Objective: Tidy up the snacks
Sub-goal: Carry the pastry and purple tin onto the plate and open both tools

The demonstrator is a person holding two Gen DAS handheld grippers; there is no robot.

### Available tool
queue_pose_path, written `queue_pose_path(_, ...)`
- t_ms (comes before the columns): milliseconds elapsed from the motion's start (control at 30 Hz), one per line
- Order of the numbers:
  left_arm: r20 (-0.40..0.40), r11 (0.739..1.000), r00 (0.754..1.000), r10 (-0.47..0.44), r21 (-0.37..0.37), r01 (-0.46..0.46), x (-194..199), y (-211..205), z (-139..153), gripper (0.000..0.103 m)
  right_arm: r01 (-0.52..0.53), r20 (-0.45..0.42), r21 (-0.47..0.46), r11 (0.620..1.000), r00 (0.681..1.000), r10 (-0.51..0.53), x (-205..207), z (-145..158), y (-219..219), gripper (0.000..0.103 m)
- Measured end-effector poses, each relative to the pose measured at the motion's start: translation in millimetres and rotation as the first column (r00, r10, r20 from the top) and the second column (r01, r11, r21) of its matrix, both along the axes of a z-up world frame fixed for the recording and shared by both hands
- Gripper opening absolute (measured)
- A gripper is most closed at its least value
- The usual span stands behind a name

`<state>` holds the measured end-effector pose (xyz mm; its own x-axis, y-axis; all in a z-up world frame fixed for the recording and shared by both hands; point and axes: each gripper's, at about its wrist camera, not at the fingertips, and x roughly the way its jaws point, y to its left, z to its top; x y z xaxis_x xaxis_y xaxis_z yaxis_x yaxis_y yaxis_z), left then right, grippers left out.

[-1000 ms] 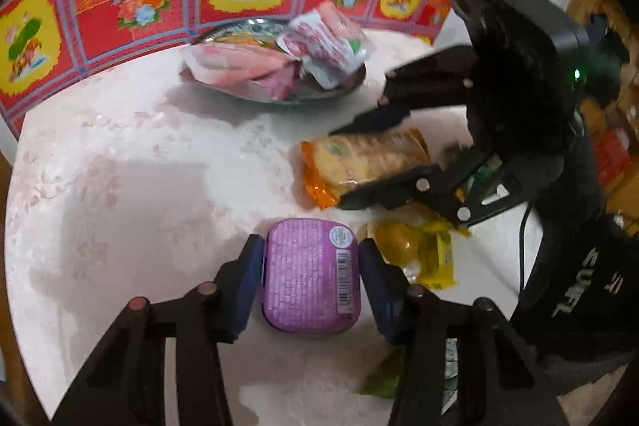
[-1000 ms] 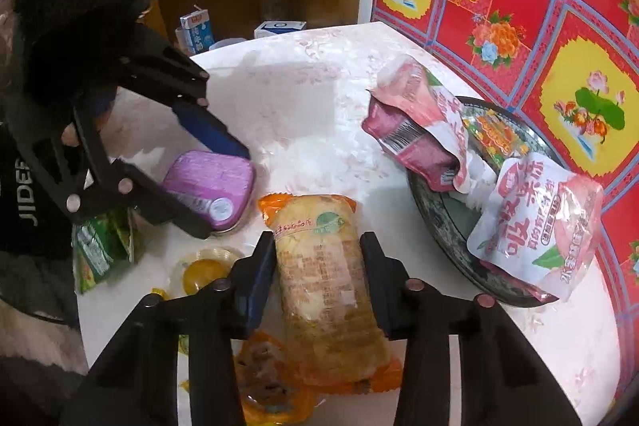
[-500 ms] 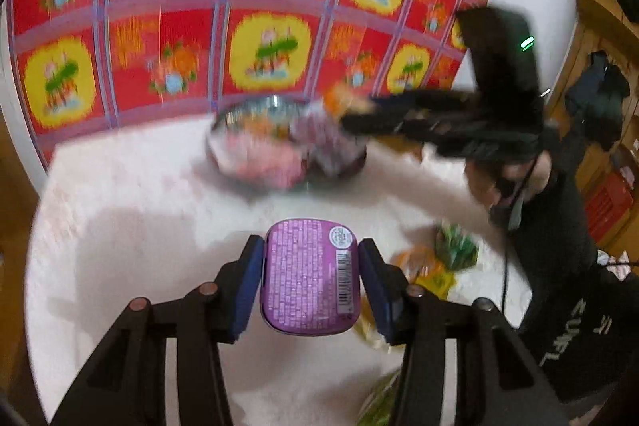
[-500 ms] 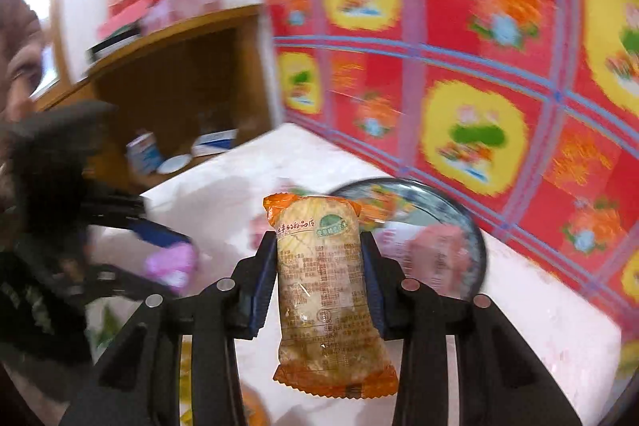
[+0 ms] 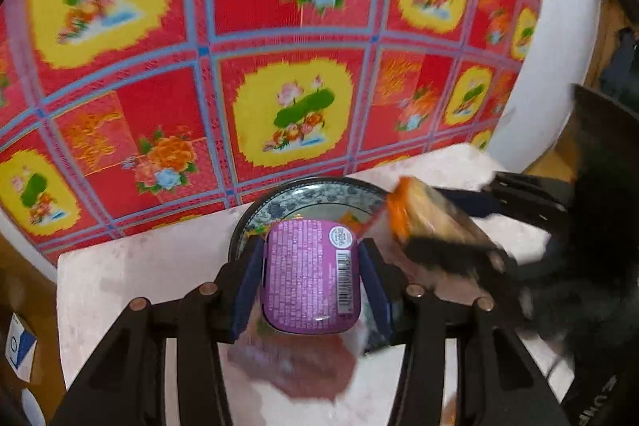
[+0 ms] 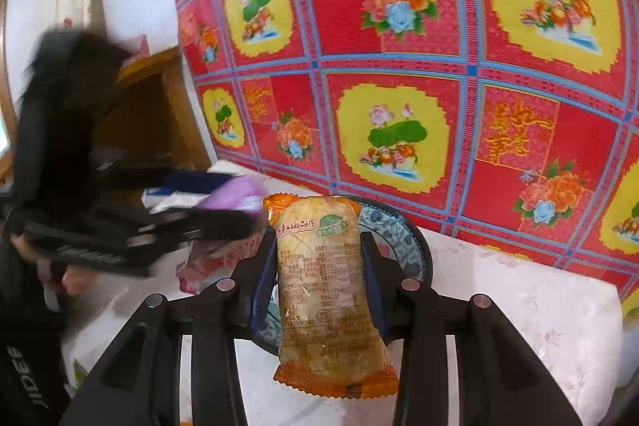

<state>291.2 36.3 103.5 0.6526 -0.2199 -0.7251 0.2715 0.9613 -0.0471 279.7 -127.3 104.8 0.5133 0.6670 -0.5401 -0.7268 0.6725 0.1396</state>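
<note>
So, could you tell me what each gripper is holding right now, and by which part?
Left gripper: purple tin, clamped across its long sides. Right gripper: orange-ended snack packet, pinched across its middle.

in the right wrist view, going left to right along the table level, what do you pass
left gripper with the purple tin → pink snack packet → orange-ended pastry packet in the right gripper → blue-patterned plate → bare pale table
</note>
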Motion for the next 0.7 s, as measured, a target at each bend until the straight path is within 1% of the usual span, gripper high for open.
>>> queue_pose_path(67, -0.037, 1.000, 0.999, 0.002, 0.009, -0.002, 12, -2, -8, 0.051, -0.001, 0.020, -0.029, 1.000, 1.000, 0.002, -1, -3, 6, 0.041)
queue_pose_path(133, -0.048, 1.000, 0.999, 0.010, 0.010, -0.009, 19, -1, -15, 0.051, 0.001, 0.026, -0.042, 0.999, 1.000, 0.000, -1, -6, 8, 0.041)
queue_pose_path(200, -0.061, 1.000, 0.998, 0.025, -0.012, -0.025, 24, 3, -21, 0.051, 0.009, 0.028, -0.040, 0.999, 1.000, -0.007, 0, -6, 7, 0.041)
queue_pose_path(233, -0.061, 0.999, 0.998, 0.035, -0.030, -0.037, 26, 7, -23, 0.053, 0.016, 0.029, -0.035, 0.999, 0.999, -0.015, 1, -5, 6, 0.041)
queue_pose_path(267, -0.061, 0.998, 0.997, 0.040, -0.044, -0.042, 26, 10, -24, 0.059, 0.020, 0.027, -0.031, 0.999, 0.999, -0.019, 2, -5, 5, 0.041)
queue_pose_path(300, -0.062, 0.997, 0.997, 0.046, -0.059, -0.049, 26, 15, -24, 0.063, 0.023, 0.023, -0.026, 0.999, 0.999, -0.023, 3, -5, 4, 0.041)
queue_pose_path(333, -0.058, 0.996, 0.997, 0.050, -0.068, -0.054, 24, 17, -22, 0.069, 0.027, 0.020, -0.024, 0.999, 0.999, -0.027, 4, -5, 3, 0.041)
queue_pose_path(367, -0.050, 0.995, 0.997, 0.054, -0.078, -0.058, 21, 20, -21, 0.070, 0.033, 0.018, -0.022, 0.999, 0.999, -0.032, 5, -5, 2, 0.041)
queue_pose_path(467, -0.027, 0.995, 0.999, 0.047, -0.088, -0.050, 14, 26, -16, 0.070, 0.047, 0.020, -0.025, 0.999, 0.999, -0.046, 6, -6, 3, 0.041)
queue_pose_path(600, 0.012, 0.996, 0.999, 0.038, -0.079, -0.037, 5, 25, -7, 0.071, 0.082, 0.035, -0.027, 0.996, 0.996, -0.081, 6, -3, 7, 0.041)
queue_pose_path(700, 0.030, 0.994, 0.998, 0.046, -0.101, -0.043, 1, 27, -2, 0.071, 0.094, 0.048, -0.019, 0.995, 0.995, -0.093, 4, 4, 14, 0.041)
